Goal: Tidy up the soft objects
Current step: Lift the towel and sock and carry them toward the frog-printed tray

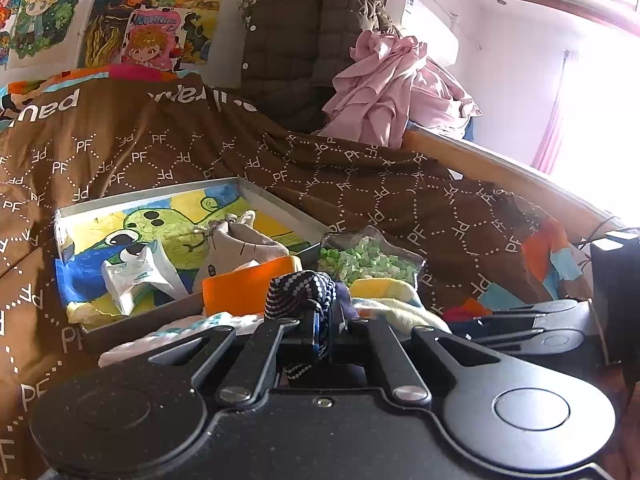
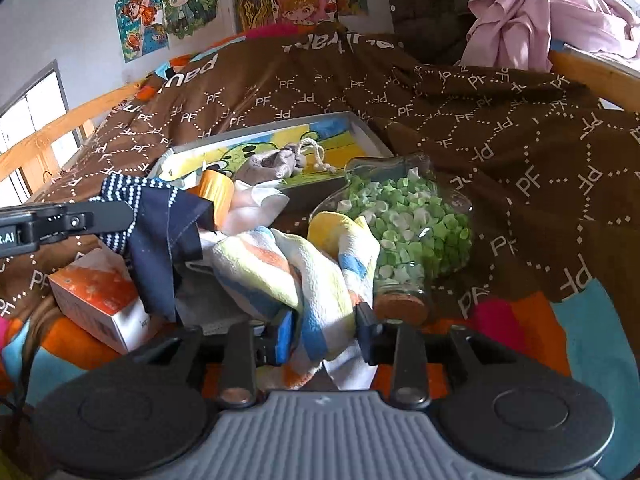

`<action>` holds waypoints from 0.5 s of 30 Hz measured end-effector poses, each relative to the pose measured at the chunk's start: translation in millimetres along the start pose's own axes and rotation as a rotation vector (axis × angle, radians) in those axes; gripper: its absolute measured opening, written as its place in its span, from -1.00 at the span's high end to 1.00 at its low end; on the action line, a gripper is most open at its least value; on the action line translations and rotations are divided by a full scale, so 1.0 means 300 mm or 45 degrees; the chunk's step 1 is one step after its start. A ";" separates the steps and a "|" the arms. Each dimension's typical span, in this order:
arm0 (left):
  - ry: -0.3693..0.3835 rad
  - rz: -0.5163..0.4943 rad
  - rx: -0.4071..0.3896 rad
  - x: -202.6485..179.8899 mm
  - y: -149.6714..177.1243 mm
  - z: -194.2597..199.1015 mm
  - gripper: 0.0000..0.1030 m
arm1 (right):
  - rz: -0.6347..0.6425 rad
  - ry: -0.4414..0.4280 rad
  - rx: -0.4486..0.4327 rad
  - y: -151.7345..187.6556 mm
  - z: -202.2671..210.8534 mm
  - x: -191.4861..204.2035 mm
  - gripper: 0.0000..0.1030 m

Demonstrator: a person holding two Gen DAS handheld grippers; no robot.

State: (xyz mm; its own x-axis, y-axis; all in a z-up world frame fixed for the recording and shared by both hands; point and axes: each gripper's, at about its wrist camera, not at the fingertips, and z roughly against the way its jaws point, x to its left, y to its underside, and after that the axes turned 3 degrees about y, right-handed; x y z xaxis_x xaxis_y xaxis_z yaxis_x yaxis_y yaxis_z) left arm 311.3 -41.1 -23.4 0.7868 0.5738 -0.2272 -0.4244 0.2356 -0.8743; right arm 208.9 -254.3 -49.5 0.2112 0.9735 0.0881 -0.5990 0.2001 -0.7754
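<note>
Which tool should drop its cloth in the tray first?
Likely left: the left tool grips the navy cloth nearer the tray; the right tool holds the striped towel farther back.

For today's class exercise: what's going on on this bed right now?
A person with a gripper in each hand is sorting soft things on a brown blanket. The left gripper is shut on a navy dotted cloth; the right gripper pinches a striped towel. A tray behind already holds a drawstring pouch.

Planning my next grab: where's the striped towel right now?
In the right wrist view, the striped towel sits low and central between the right gripper fingers, draped beside the jar of green bits.
</note>
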 end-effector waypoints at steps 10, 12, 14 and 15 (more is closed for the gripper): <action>-0.002 -0.002 -0.041 0.005 -0.018 0.015 0.94 | 0.189 0.010 -0.161 -0.021 0.069 0.078 0.56; -0.007 -0.006 -0.060 0.008 -0.031 0.023 0.94 | 0.185 -0.004 -0.191 -0.037 0.086 0.086 0.56; -0.013 -0.007 -0.082 0.015 -0.043 0.032 0.94 | 0.169 -0.013 -0.210 -0.058 0.099 0.086 0.56; -0.017 -0.007 -0.093 0.020 -0.049 0.036 0.94 | 0.159 -0.015 -0.217 -0.068 0.103 0.084 0.56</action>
State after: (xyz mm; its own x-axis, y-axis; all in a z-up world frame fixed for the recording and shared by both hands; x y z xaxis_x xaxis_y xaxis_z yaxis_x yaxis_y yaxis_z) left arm 317.2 -32.5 -7.3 0.7825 0.5835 -0.2172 -0.3859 0.1807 -0.9047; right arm 202.5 -230.3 -12.3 0.1339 0.9910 -0.0093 -0.4802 0.0566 -0.8753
